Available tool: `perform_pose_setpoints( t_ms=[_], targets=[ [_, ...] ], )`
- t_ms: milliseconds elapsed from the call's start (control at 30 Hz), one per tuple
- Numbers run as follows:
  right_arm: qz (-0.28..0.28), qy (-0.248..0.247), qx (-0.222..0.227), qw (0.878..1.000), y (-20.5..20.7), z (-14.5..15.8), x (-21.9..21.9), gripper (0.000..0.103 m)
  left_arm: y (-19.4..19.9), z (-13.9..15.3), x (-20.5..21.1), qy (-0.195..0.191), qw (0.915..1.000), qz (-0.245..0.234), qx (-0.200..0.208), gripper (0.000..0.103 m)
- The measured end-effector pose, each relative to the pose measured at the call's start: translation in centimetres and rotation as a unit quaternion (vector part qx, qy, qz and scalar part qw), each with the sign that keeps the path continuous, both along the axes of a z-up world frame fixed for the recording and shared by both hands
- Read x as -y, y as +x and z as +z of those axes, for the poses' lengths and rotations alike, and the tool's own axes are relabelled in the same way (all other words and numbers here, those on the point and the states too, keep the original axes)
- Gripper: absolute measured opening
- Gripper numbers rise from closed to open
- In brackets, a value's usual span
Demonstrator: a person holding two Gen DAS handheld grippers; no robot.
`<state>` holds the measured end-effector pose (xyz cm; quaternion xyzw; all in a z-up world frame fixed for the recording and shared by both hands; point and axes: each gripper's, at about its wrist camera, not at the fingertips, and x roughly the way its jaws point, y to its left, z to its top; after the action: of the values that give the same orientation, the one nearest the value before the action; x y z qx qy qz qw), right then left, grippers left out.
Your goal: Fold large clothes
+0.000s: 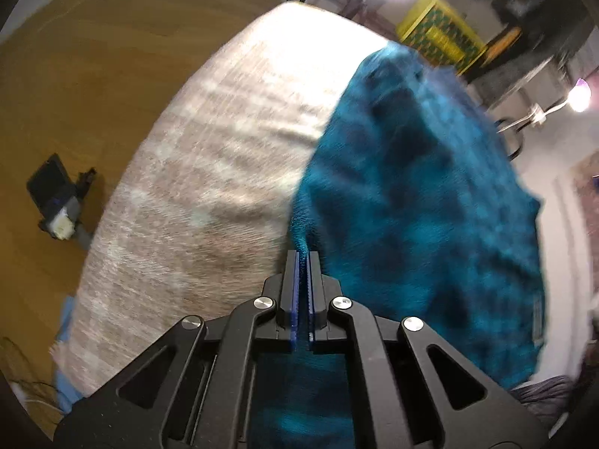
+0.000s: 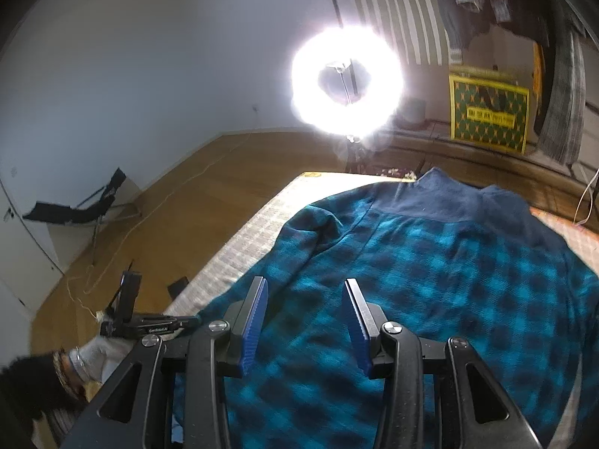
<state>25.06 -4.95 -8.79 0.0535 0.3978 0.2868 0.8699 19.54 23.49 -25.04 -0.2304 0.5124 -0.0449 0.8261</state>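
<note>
Fleece: teal with a darker check, thick and fuzzy; the shirt [image 2: 430,262] lies spread on the bed, ahead of and beneath the right gripper.
Collar: plain dark blue, with a matching yoke, at the far end of the shirt from the right gripper.
Sleeve: one arm is folded in over the body, ahead and left of the right fingers.
Seam: a line runs from the yoke down toward the gap between the right fingers.
Shirt edge: in the left wrist view the shirt [image 1: 411,187] is blurred and rises in a ridge straight ahead of the tips, filling the space ahead and to the right.
Left gripper [image 1: 303,254]: pads pressed together, with a thin fold of the shirt's edge pinched at their tips.
Right gripper [image 2: 305,284]: fingers apart, about half spread, above the shirt body; the pads press on nothing.
Bed [image 1: 209,172]: beige woven cover with pale stripes, bare to the left of the left gripper; the shirt covers its right part.
Floor [image 1: 86,75]: light brown wood, beyond the bed's left edge.
Ring light [image 2: 348,82]: very bright, on a stand past the far end of the bed, straight ahead of the right gripper.
Box [image 2: 488,112]: yellow and green pattern, by the far wall, ahead and right.
Hanging clothes [image 2: 561,75]: grey and dark, above the box.
Wall [image 2: 149,56]: plain white, far left.
Sleeve of the person [image 2: 97,351]: grey, low left of the right gripper.
</note>
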Motion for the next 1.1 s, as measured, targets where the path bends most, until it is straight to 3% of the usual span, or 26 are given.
perform_pose_setpoints(
  t_ms=[100, 200, 367, 467, 533, 700, 767, 1000, 1100],
  targets=[
    [0.005, 0.012, -0.014, 1.0, 1.4, 0.1, -0.7, 0.047, -0.6, 2.1, 0.7, -0.011, 0.9994, -0.013, 0.029, 0.0],
    [0.012, 0.019, -0.024, 0.999, 3.0, 0.1, -1.6, 0.055, -1.2, 3.8, 1.4, -0.048, 0.9977, -0.011, 0.047, 0.0],
    [0.033, 0.03, -0.059, 0.997, 7.4, -1.0, -3.9, 0.059, -1.6, 8.0, 6.2, -0.052, 0.9901, -0.078, 0.104, 0.0],
    [0.035, 0.042, -0.086, 0.995, 10.4, -2.1, -4.9, 0.058, -1.3, 9.3, 9.7, -0.065, 0.9834, -0.122, 0.117, 0.0],
    [0.04, 0.041, -0.095, 0.994, 12.3, -2.8, -5.6, 0.049, -1.2, 9.5, 11.8, -0.073, 0.9795, -0.149, 0.114, 0.0],
    [0.039, 0.025, -0.119, 0.992, 16.7, -5.6, -6.9, 0.045, -0.5, 8.9, 16.8, -0.086, 0.9686, -0.213, 0.096, 0.0],
    [0.036, 0.013, -0.127, 0.991, 18.3, -6.8, -7.3, 0.044, -0.4, 8.6, 18.0, -0.073, 0.9654, -0.232, 0.094, 0.0],
    [0.039, -0.022, -0.161, 0.986, 21.8, -11.4, -8.2, 0.042, 1.0, 7.1, 20.9, -0.06, 0.9605, -0.26, 0.078, 0.0],
    [0.034, -0.067, -0.16, 0.984, 22.5, -13.2, -9.0, 0.037, 0.9, 7.2, 22.0, -0.045, 0.957, -0.273, 0.086, 0.0]
  ],
)
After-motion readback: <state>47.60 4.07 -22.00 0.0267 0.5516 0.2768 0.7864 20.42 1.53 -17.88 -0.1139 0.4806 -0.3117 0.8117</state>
